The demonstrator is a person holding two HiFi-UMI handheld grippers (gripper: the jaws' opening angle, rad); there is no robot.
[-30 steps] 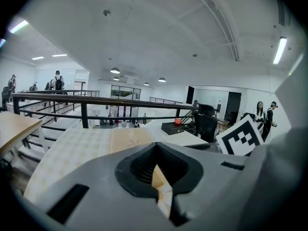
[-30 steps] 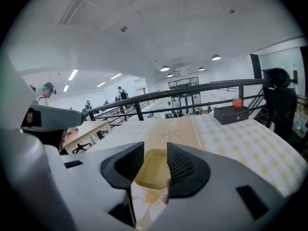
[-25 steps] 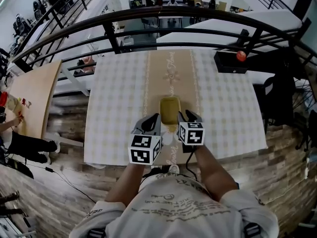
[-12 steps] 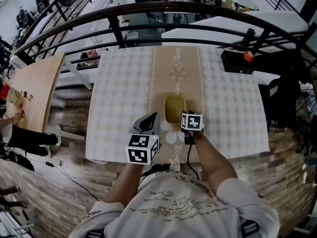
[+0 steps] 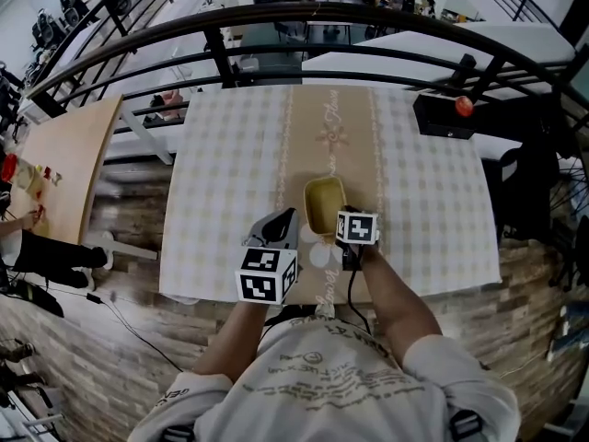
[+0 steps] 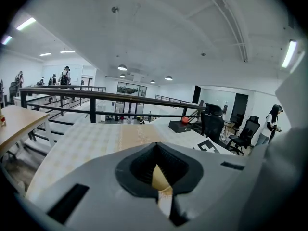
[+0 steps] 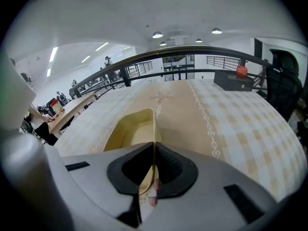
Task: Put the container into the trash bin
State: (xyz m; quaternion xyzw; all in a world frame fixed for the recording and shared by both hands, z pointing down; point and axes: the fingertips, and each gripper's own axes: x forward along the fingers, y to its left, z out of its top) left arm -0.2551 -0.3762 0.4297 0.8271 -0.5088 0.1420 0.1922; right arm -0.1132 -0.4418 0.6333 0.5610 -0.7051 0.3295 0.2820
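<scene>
free: table [image 5: 230, 182] bare either side of container [image 5: 324, 203] | blocked: railing [image 5: 304, 12] along far edge, black box [image 5: 440, 118] far-right corner

The person wears a pale grey T-shirt [image 5: 322, 385] with faint dark print and short sleeves [image 5: 179, 405]. The left gripper [image 5: 287, 217] and right gripper [image 5: 343, 217] are light grey, their jaws lined with black pads [image 6: 124, 170], each bearing a white cube [image 5: 267, 275] with black square markers. A black cable [image 5: 349, 284] trails from the right one

Setting: open-plan office, upper gallery level.
Evidence: black railing [image 6: 96, 95] at the edge; swivel office chairs [image 6: 246, 130]; ceiling strip lights [image 6: 290, 53]; wooden desk [image 5: 64, 168]; people with backpacks [image 6: 64, 76].
</scene>
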